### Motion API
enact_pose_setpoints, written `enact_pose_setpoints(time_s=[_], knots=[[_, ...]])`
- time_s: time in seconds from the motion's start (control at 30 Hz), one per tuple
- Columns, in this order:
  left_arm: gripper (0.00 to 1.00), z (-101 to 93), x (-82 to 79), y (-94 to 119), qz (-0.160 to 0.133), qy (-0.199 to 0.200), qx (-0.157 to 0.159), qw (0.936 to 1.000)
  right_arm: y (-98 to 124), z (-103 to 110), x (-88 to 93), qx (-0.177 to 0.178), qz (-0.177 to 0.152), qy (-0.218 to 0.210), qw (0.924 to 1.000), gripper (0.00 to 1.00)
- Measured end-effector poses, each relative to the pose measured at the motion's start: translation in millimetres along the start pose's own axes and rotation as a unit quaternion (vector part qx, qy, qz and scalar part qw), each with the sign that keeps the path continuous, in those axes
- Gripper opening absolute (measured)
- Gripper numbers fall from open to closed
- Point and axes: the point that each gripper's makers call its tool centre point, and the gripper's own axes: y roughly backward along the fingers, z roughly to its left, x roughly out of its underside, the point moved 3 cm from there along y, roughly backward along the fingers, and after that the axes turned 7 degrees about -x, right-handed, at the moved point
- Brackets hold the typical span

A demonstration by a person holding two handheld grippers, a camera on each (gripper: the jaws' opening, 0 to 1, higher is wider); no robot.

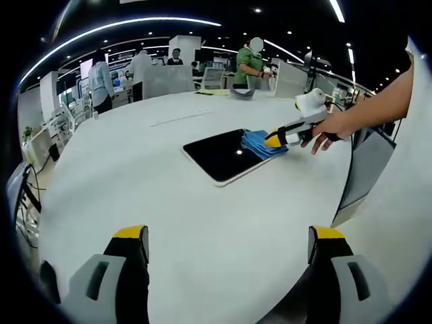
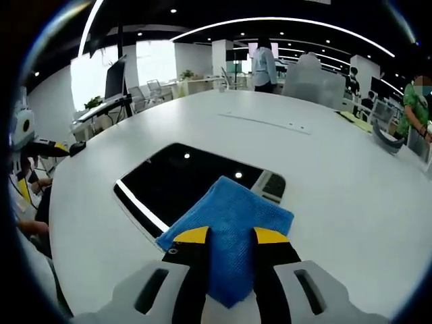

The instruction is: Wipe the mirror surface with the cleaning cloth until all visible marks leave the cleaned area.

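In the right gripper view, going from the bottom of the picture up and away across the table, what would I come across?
Right gripper → blue cloth held in it → dark mirror lying flat → bare white table → grey chair and a standing person beyond the far edge.

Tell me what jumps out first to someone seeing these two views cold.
The blue cleaning cloth stands out, pinched between the right gripper jaws and lying over one edge of the dark mirror. The mirror lies flat on the big white table and reflects ceiling lights. The left gripper hovers open over bare tabletop, apart from the mirror.
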Motion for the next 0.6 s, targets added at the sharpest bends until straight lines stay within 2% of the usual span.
enact_pose_setpoints(time_s=[0.6], knots=[[0.99,-0.9,7.6,7.0,-0.003,0.008,-0.003,1.0000,2.3,9.4,2.9,0.000,0.006,-0.001,1.0000,0.20]])
